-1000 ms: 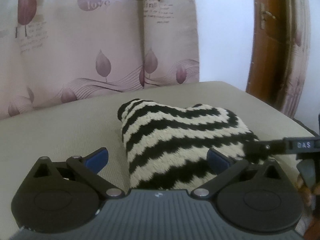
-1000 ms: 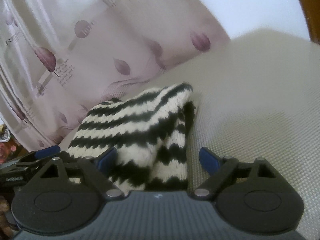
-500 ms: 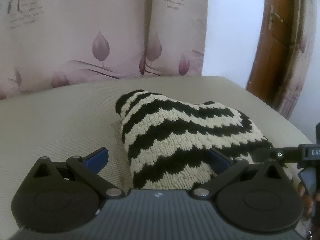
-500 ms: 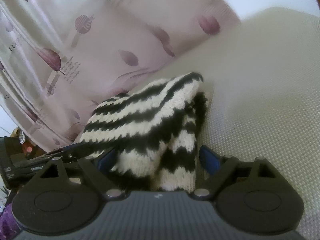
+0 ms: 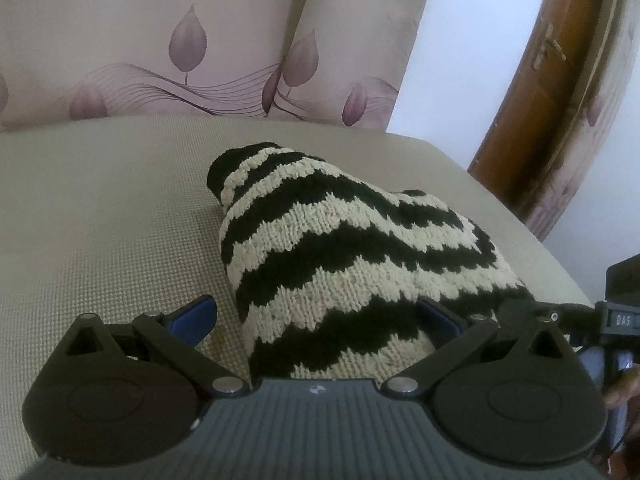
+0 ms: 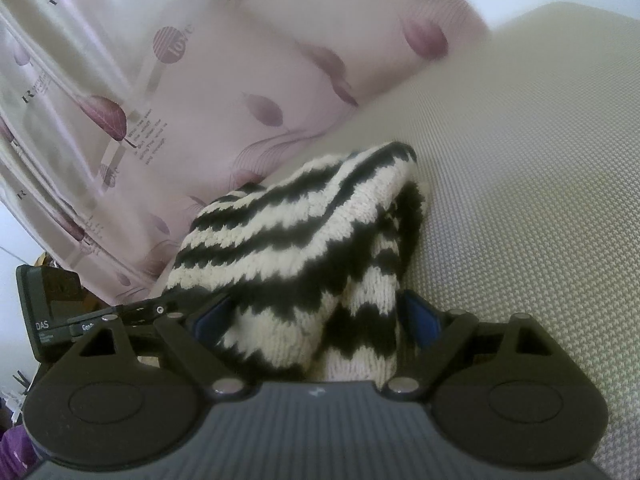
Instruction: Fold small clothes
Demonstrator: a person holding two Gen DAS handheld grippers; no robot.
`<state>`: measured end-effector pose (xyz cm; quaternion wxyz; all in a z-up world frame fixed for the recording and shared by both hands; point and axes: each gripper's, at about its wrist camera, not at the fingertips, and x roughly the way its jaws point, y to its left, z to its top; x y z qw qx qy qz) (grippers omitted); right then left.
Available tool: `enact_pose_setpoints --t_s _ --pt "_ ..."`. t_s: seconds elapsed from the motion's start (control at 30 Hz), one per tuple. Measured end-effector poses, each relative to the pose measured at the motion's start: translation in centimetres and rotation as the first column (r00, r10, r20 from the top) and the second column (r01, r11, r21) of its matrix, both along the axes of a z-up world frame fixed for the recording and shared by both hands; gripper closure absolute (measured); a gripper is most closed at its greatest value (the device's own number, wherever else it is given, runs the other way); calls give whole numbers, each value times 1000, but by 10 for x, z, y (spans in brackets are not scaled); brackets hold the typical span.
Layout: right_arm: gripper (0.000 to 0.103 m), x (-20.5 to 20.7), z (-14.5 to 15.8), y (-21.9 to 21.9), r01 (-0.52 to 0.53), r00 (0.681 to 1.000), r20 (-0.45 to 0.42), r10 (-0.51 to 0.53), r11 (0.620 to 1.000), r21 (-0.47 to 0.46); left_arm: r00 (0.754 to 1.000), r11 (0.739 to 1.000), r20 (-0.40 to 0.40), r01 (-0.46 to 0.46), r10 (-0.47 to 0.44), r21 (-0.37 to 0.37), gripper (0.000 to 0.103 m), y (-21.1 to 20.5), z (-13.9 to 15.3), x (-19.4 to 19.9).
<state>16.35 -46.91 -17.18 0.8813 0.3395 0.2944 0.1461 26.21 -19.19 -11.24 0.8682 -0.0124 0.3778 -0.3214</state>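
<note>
Folding looks approx half done: striped knit (image 5: 352, 264) doubled & bunched on bench (image 5: 100, 208); both tools, left tool (image 5: 316, 316) & right tool (image 6: 312, 316), spread wide around it, no firm grip seen; flattening left.

Home room: leaf-print curtain (image 5: 200, 52), beige woven cushion (image 5: 100, 208), wooden door (image 5: 532, 92) with handle, white wall (image 5: 460, 52).

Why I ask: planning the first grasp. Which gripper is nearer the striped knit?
Right, narrowly. The knit fills the gap between the fingers of the right gripper. The left gripper straddles only its edge, one finger clear over the mat.
</note>
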Motion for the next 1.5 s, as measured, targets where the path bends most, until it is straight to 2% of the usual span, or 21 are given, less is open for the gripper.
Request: enact_pose_setpoints --t_s 0.47,0.5,0.53,0.63,0.83,1.0,1.1,1.2,1.43,1.5 --pt "12 3 0 4 -17 1000 11 17 1000 0 999 999 -12 36 -36 -21 0 -7 -6 7" --pt "14 4 0 5 -23 1000 12 23 1000 3 999 999 -13 40 -40 -28 0 -6 -7 8" --pt "22 5 -1 5 -29 1000 11 29 1000 11 999 998 -16 42 -42 -40 0 -5 -8 8" --pt "32 7 -4 0 -29 1000 0 29 998 50 998 996 -29 49 -51 -71 0 -1 -12 11" --pt "36 13 -7 -5 -39 999 -11 40 996 86 987 981 -142 43 -70 -188 3 8 -27 24" --pt "36 17 -7 -7 -78 997 -21 80 993 87 986 979 -134 75 -102 -188 3 9 -27 26" --pt "41 15 -6 -6 -95 995 -17 97 993 69 982 975 -144 95 -125 -203 2 11 -29 31" --pt "44 15 -5 -3 -92 996 1 92 994 49 984 972 -121 103 -131 -210 3 11 -30 30" --pt "43 14 -9 -15 -101 994 -18 104 987 123 985 965 -100 116 -143 -234 4 15 -32 27" --pt "40 3 -4 -20 -59 998 -8 60 994 97 986 965 -89 115 -139 -237 1 17 -33 27"
